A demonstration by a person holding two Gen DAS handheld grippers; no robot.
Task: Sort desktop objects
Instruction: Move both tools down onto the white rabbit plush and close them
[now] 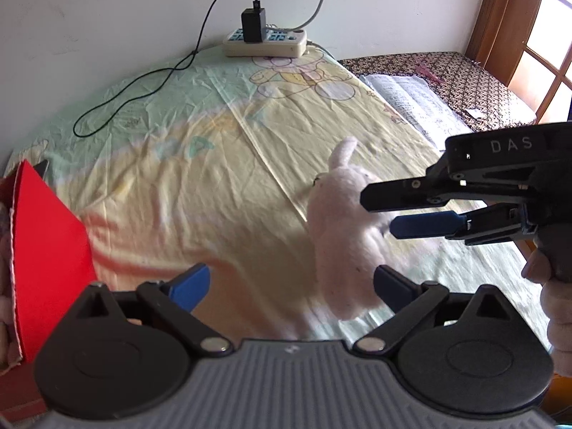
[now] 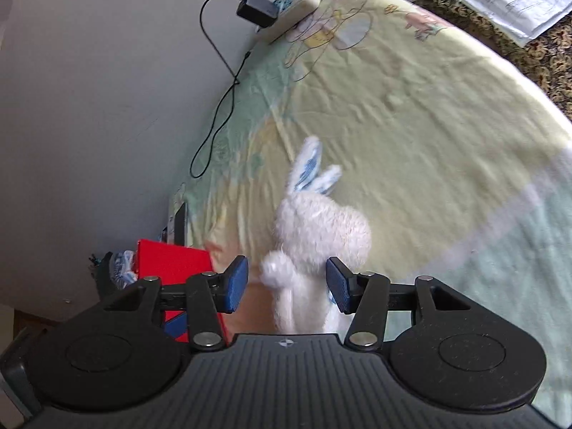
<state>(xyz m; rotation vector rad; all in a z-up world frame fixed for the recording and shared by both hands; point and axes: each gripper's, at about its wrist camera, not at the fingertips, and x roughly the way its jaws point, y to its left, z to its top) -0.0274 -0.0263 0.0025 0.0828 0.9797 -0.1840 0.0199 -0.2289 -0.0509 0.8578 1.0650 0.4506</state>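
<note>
Left wrist view: the left tool [image 1: 289,287] has its fingers spread apart over the cloth-covered bench [image 1: 186,193], gripping nothing. The white plush rabbit [image 1: 343,236] stands near the bench's right edge, with the right tool [image 1: 382,211] at its side and a red box [image 1: 46,250] at the left edge.

Right wrist view: the right tool [image 2: 286,284] straddles the plush rabbit [image 2: 314,246]; whether its pads [image 2: 236,284] press the fur, I cannot tell. A power strip [image 2: 296,3] sits at the far edge.

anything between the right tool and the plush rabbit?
Nothing visible. The plush rabbit already sits between the right tool's open pads, with a gap on each side. The red box lies off to the left, clear of it.
</note>
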